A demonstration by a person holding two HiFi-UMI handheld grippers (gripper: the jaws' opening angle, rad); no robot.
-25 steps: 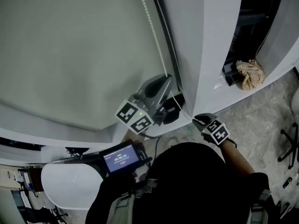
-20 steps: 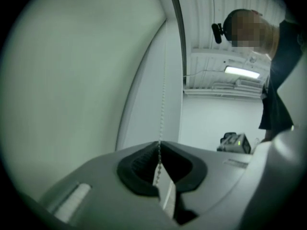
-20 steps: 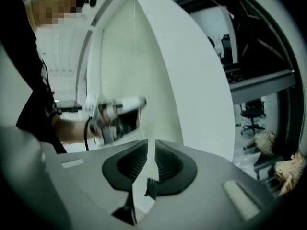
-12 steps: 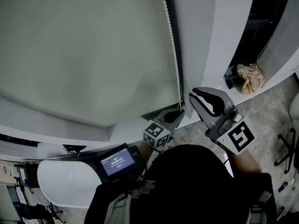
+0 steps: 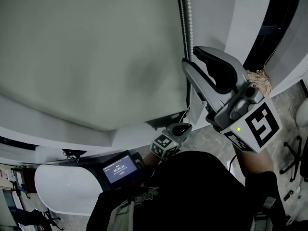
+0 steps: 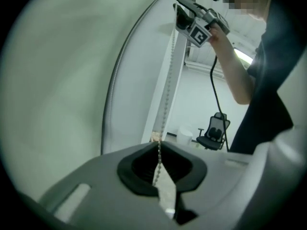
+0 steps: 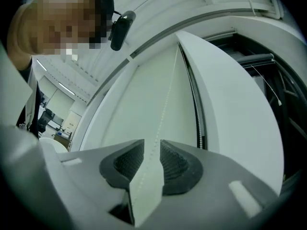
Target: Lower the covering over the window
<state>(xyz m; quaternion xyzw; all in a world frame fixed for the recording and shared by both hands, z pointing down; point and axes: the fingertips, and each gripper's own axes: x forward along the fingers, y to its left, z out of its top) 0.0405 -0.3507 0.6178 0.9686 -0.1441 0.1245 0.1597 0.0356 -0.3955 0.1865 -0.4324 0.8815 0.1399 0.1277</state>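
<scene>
Pale blind (image 5: 86, 57), left gripper (image 6: 159, 152) fingers pinching bead chain (image 6: 166, 99), right gripper (image 7: 152, 145) fingers apart

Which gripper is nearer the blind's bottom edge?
Left. The left gripper is by the blind's bottom edge, shut on the bead chain; the right gripper is higher, open around it.

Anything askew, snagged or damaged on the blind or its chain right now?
Nothing stands out. The blind hangs smooth, and the bead chain runs straight from the shut left gripper up through the open right gripper. The only stray item is a crumpled cloth off to the right.
</scene>
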